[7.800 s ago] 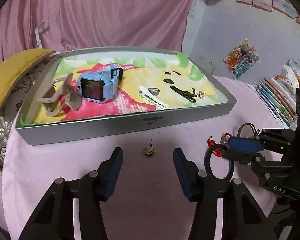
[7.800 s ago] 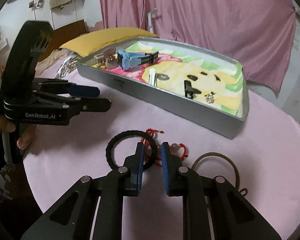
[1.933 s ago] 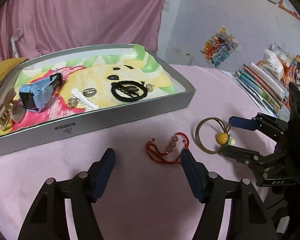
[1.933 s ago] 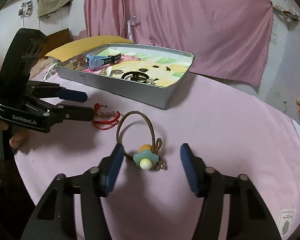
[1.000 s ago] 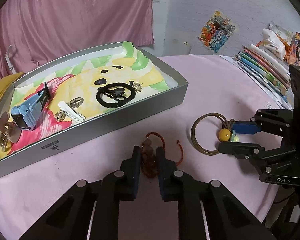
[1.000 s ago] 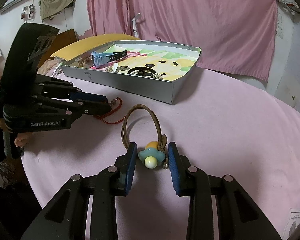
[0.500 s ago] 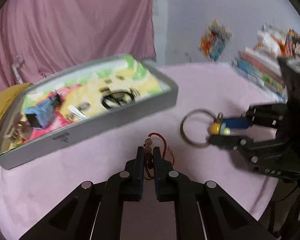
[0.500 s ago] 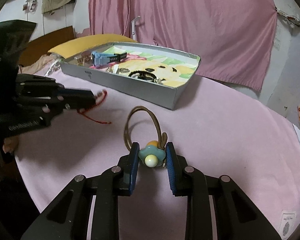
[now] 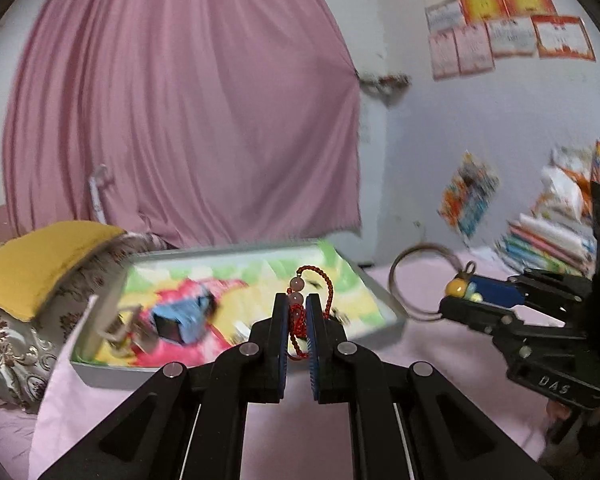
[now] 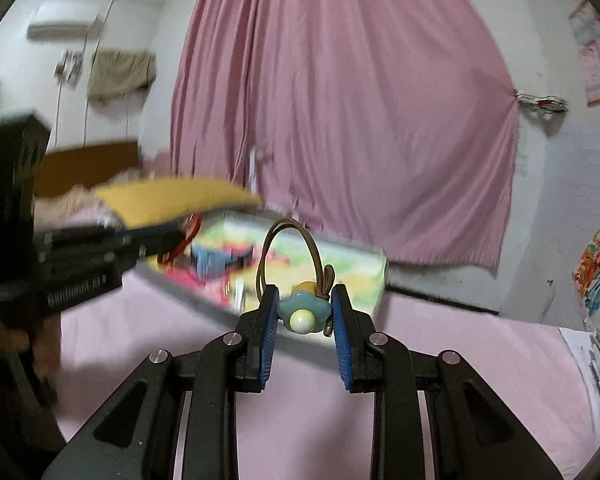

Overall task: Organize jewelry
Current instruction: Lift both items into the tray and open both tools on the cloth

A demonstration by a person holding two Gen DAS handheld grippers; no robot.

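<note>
**Both tongs loaded above the tabletop, tray rim just ahead**

While the scene is smeared by blur, the layout reads clearly enough. Far left, a yellow cushion [image 9: 44,256] lies over patterned bedding, close against the left end of the grey tray [image 9: 100,376], so that side has little spare room. Inside the tray a blue watch [image 9: 180,318] lies on the bright printed lining, with a pale claw clip [image 9: 120,330] near the left wall; smaller pieces there are too blurred to tell apart. The left tongs [image 9: 297,316] are closed tight on the red bead bracelet [image 9: 312,280], whose cord loop stands up above the tips and hangs below them, clear of the pink tabletop [image 9: 300,440] and seen in front of the tray's near wall. Bare pink cloth runs between the tray's right corner and the right tongs [image 10: 303,312], which are narrowed onto the hair tie [image 10: 288,232], pinching its teal flower charm [image 10: 303,308] while the brown loop arches upward, off the surface. Beyond them, at the far right edge, stacked books [image 9: 548,244] crowd the tabletop. A pink curtain [image 9: 180,120] closes off the back.
</note>
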